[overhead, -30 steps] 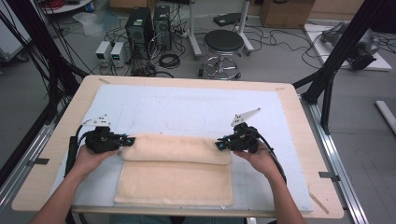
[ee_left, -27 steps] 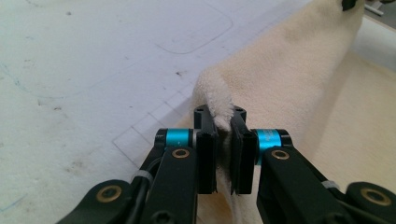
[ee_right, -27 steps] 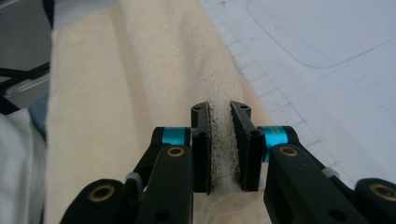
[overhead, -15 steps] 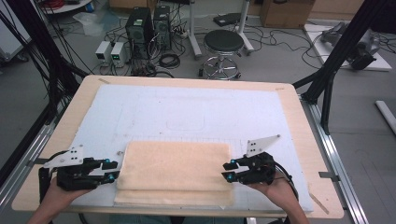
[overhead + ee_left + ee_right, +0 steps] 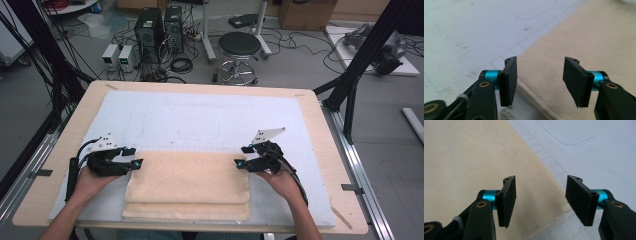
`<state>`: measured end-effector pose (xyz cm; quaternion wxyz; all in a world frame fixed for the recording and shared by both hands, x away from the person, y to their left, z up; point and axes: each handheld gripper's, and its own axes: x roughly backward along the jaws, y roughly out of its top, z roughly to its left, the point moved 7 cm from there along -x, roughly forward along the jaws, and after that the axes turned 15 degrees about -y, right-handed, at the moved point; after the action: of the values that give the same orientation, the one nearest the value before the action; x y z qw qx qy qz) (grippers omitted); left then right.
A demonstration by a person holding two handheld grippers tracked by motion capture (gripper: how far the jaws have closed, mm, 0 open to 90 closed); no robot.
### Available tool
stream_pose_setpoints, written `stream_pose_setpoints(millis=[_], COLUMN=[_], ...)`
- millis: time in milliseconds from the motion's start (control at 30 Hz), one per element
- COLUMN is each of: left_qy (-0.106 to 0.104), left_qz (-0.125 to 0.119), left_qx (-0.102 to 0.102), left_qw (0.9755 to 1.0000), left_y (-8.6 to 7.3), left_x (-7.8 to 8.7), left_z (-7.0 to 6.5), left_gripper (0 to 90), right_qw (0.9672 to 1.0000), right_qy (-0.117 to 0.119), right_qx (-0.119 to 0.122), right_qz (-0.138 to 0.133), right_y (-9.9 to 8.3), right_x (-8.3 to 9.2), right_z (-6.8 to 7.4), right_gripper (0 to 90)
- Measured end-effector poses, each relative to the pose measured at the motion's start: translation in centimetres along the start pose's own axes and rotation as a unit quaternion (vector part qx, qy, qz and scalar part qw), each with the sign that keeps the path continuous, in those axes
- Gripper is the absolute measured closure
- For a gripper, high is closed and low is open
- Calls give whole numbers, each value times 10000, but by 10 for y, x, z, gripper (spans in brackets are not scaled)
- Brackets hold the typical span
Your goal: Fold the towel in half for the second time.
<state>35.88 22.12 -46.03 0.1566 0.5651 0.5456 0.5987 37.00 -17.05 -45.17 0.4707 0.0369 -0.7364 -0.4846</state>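
A beige towel (image 5: 187, 182) lies folded in layers on the white mat (image 5: 200, 120), near the table's front edge. My left gripper (image 5: 135, 156) is at the towel's far left corner, my right gripper (image 5: 241, 156) at its far right corner. Both sets of jaws have just been opening and hold nothing. In the left gripper view the open gripper (image 5: 540, 75) hovers over the towel's edge (image 5: 584, 37). The right gripper view shows the same: the jaws of the gripper (image 5: 540, 195) stand apart above the towel's edge (image 5: 469, 157), and the pads do not touch it.
The mat covers most of the wooden table (image 5: 325, 150). Bare mat stretches beyond the towel toward the far edge. Behind the table a stool (image 5: 240, 47), computer boxes (image 5: 155, 30) and cables are on the floor. Black frame posts (image 5: 360, 65) rise at both sides.
Both grippers drew the towel's far fold toward the person, let it go with jaws opening, then moved back to the folded towel's far corners. The towel now lies flat in layers.
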Motion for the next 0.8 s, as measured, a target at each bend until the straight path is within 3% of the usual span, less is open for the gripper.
stream_pose_setpoints(millis=[133, 200, 267, 333, 433, 533, 600, 700, 800], left_qy=[-104, -253, -403, -485, -377, -138, -29, 172, 356], left_qz=[133, 229, 276, 229, 184, -121, -149, -240, -325], left_qx=[243, 490, 581, 603, 529, 541, 580, 603, 627], left_qw=[9996, 9982, 9971, 9967, 9977, 9984, 9982, 9977, 9969], left_y=[-6, -12, -14, -13, -10, 1, 12, 33, 51], left_x=[-12, -17, -19, -18, -18, -18, -21, -28, -36], left_z=[16, 20, 21, 19, 19, 26, 34, 49, 64], left_gripper=[436, 440, 517, 683, 784, 802, 803, 802, 801], right_qw=[9996, 9989, 9968, 9953, 9955, 9973, 9985, 9994, 9990], right_qy=[27, 131, 471, 704, 772, 551, 347, 2, -173], right_qx=[-149, -236, -360, -395, -296, -155, -116, -71, -168], right_qz=[254, 376, 526, 535, 457, 470, 403, 332, 366], right_y=[-6, -9, -14, -14, -11, -3, 7, 24, 36], right_x=[-21, -27, -32, -32, -27, -24, -23, -25, -32], right_z=[-10, -11, -8, -5, -6, -9, -16, -34, -55], right_gripper=[378, 385, 481, 668, 786, 797, 797, 798, 797])
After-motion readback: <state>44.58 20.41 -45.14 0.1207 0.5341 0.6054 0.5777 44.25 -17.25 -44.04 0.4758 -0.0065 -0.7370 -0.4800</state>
